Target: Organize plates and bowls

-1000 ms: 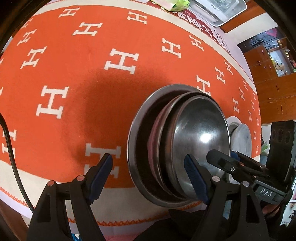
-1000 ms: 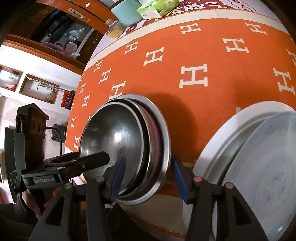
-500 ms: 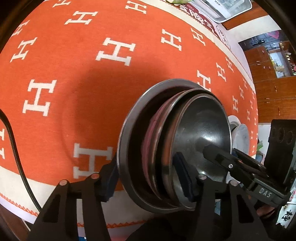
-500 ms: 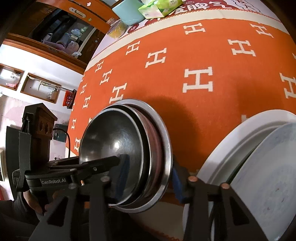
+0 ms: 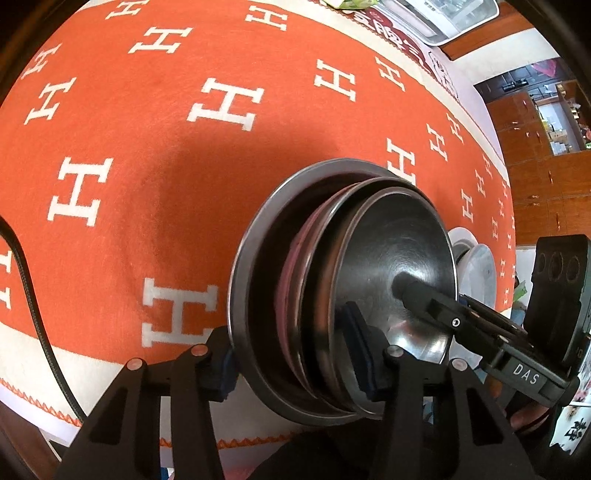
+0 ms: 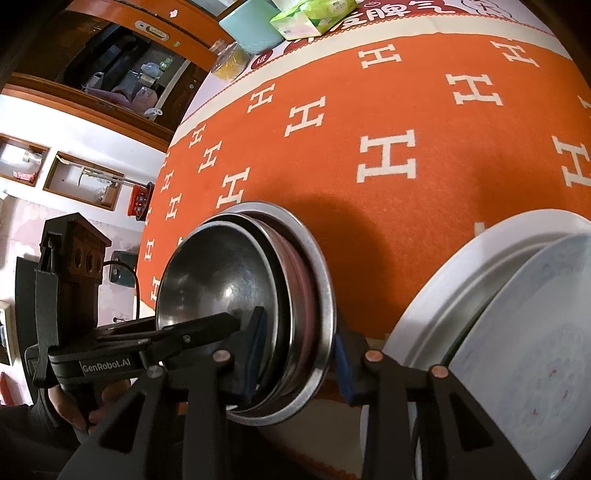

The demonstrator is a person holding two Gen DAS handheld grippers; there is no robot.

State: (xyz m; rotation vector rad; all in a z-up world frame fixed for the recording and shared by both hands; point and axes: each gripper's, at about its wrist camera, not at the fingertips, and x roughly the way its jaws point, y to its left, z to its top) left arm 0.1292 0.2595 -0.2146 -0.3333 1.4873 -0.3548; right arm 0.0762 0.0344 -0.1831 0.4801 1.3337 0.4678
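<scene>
A stack of nested steel bowls and plates (image 5: 332,288) rests at the near edge of the orange cloth with white H marks, a pinkish dish among them. The top steel bowl (image 5: 399,266) faces up. My left gripper (image 5: 291,365) straddles the stack's near rim, one finger under the big outer plate, the other inside the top bowl. My right gripper (image 6: 299,354) straddles the same stack (image 6: 258,295) from the other side, one finger inside the bowl, one outside the outer rim. Both sets of jaws stand closed onto the rim.
A stack of white plates (image 6: 517,332) lies right of the steel stack, also in the left wrist view (image 5: 474,266). A tissue pack (image 6: 310,18), a teal container (image 6: 247,26) and a clear tray (image 5: 443,14) sit at the table's far edge. Cabinets stand beyond.
Both grippers moved forward onto the steel stack and narrowed from wide open to closed around its rim, one finger of each now inside the top bowl.
</scene>
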